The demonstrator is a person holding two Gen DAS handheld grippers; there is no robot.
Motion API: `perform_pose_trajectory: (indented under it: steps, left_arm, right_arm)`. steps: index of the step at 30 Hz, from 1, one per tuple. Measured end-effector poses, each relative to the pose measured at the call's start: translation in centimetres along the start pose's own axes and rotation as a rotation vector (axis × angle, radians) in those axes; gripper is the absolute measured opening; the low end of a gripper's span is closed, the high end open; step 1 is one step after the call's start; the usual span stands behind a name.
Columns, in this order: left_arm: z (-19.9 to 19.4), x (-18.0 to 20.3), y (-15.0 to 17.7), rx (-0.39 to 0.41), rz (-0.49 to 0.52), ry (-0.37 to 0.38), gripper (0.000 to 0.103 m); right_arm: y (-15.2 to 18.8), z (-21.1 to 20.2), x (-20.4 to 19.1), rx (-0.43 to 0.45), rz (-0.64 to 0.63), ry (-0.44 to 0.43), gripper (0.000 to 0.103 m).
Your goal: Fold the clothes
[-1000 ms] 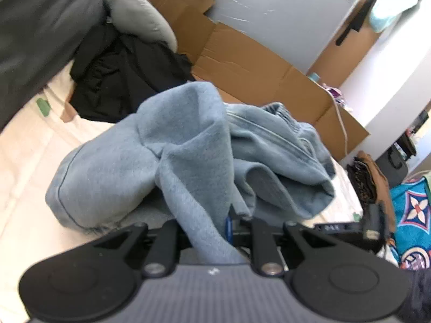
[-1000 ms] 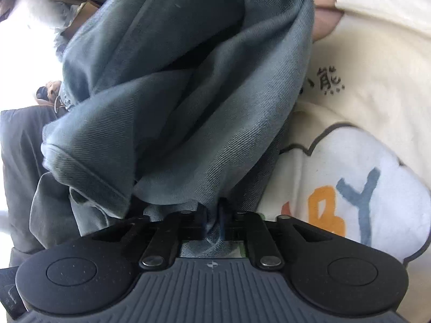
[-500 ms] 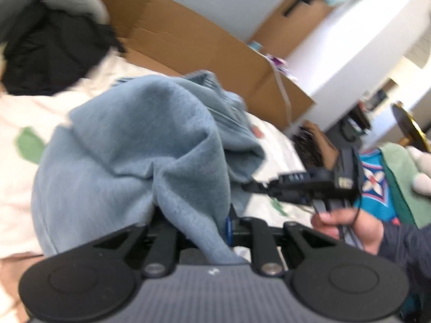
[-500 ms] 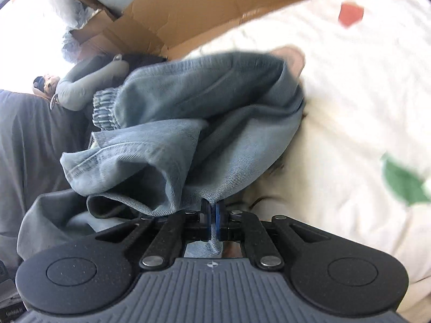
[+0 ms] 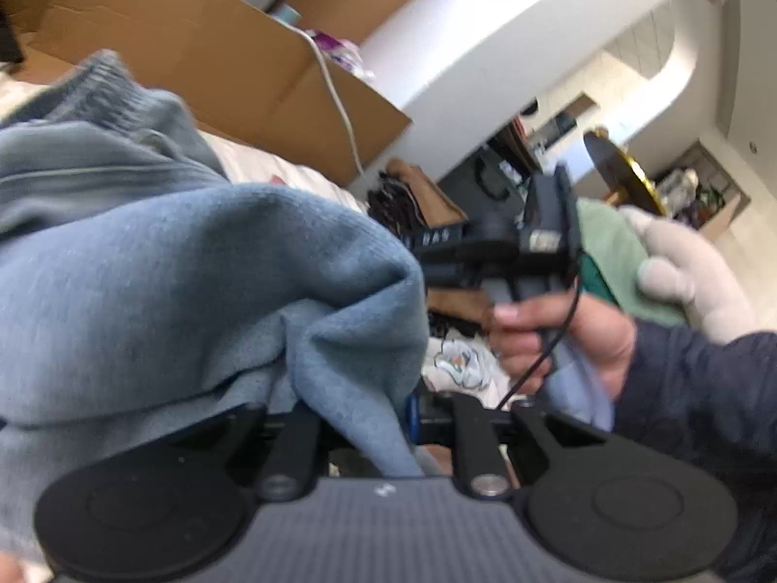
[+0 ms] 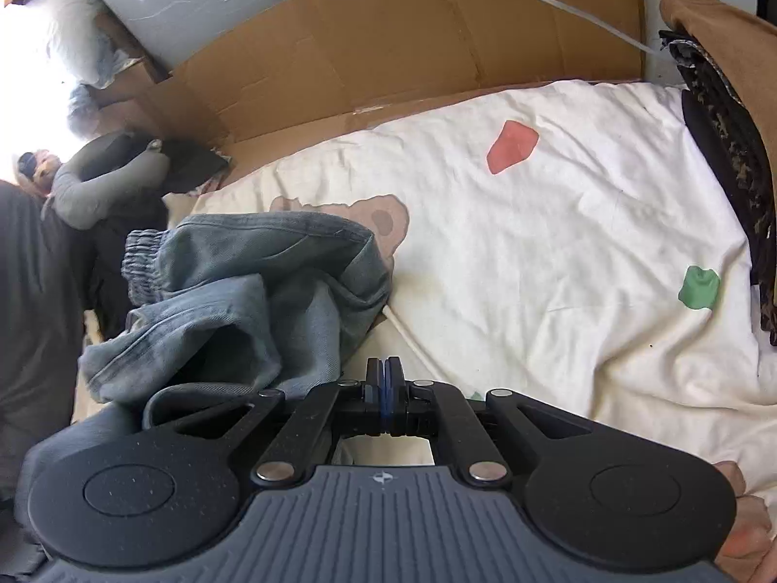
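Observation:
A pair of light blue jeans fills the left of the left wrist view, lifted and bunched. My left gripper is shut on a fold of the jeans. In the right wrist view the jeans lie crumpled at the left on a cream bedsheet. My right gripper is shut with its pads together and no cloth between them, just right of the jeans. The right gripper with the hand holding it also shows in the left wrist view.
Flattened cardboard stands along the far edge of the bed. Dark folded clothes lie at the right edge. A grey and black clothes pile sits at the far left. A white cable hangs over the cardboard.
My right gripper has let go of the jeans and is now shut empty beside them. My left gripper has lifted its fold and swung right, bringing the right hand into view.

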State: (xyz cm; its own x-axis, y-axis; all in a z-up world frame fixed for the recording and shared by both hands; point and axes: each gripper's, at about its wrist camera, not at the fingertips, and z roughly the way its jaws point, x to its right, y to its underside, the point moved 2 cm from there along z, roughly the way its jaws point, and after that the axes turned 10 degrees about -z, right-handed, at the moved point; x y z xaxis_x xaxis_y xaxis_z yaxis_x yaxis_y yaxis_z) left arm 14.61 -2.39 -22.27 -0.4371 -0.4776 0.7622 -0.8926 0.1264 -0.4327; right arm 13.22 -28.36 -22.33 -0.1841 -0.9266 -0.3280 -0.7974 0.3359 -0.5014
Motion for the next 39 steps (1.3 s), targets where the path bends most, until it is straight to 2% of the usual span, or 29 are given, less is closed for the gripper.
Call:
perform_pose_trajectory:
  steps: [3, 5, 7, 8, 14, 16, 17, 20, 21, 22, 24, 31, 37, 39]
  left_arm:
    - [2.0, 0.6, 0.4, -0.065, -0.007, -0.041, 0.018]
    - [2.0, 1.0, 0.9, -0.111, 0.001, -0.018, 0.018]
    - [1.4, 1.5, 1.1, -0.137, 0.016, 0.007, 0.026]
    - [0.8, 1.7, 1.1, -0.142, 0.013, 0.003, 0.031]
    - [-2.6, 0.8, 0.1, -0.12, -0.052, -0.047, 0.032]
    - [-4.2, 0.8, 0.1, -0.085, -0.06, -0.055, 0.032]
    - [-5.1, 0.8, -0.2, -0.054, -0.065, -0.055, 0.035]
    - [-7.5, 0.4, -1.1, 0.065, -0.075, -0.064, 0.052]
    - [-8.3, 0.2, -1.5, 0.105, -0.079, -0.073, 0.057]
    - [-9.0, -0.3, -1.8, 0.138, -0.086, -0.087, 0.057]
    - [-10.1, -1.8, -2.3, 0.194, -0.117, -0.128, 0.057]
    - [-10.8, -7.5, -3.9, 0.345, -0.318, -0.276, 0.057]
    - [-11.4, -10.7, -4.9, 0.438, -0.525, -0.271, 0.058]
    - [-11.6, -11.7, -4.8, 0.456, -0.583, -0.264, 0.058]
  right_arm:
    - [-0.1, -0.2, 0.1, 0.002, -0.004, -0.001, 0.001]
    - [-0.2, -0.2, 0.0, 0.007, 0.004, -0.023, 0.001]
    - [-0.3, -0.2, -0.3, 0.014, -0.006, -0.037, 0.002]
    - [-0.3, -0.1, -0.6, 0.015, -0.015, -0.041, 0.002]
    - [-1.0, -0.4, -2.5, 0.038, -0.045, -0.057, 0.004]
    - [-1.4, -0.7, -3.3, 0.052, -0.067, -0.063, 0.004]
    - [-1.6, -0.9, -3.7, 0.056, -0.072, -0.066, 0.004]
    - [-2.2, -1.1, -4.7, 0.062, -0.073, -0.074, 0.008]
    - [-2.3, -1.2, -5.1, 0.066, -0.073, -0.078, 0.015]
    - [-2.4, -1.2, -5.5, 0.071, -0.073, -0.084, 0.024]
    - [-2.6, -1.0, -6.4, 0.077, -0.075, -0.091, 0.033]
    - [-4.0, 0.3, -8.7, 0.095, -0.139, -0.068, 0.036]
    - [-6.5, 1.5, -11.2, 0.09, -0.323, -0.023, 0.037]
    - [-7.3, 1.9, -12.1, 0.083, -0.391, -0.016, 0.047]
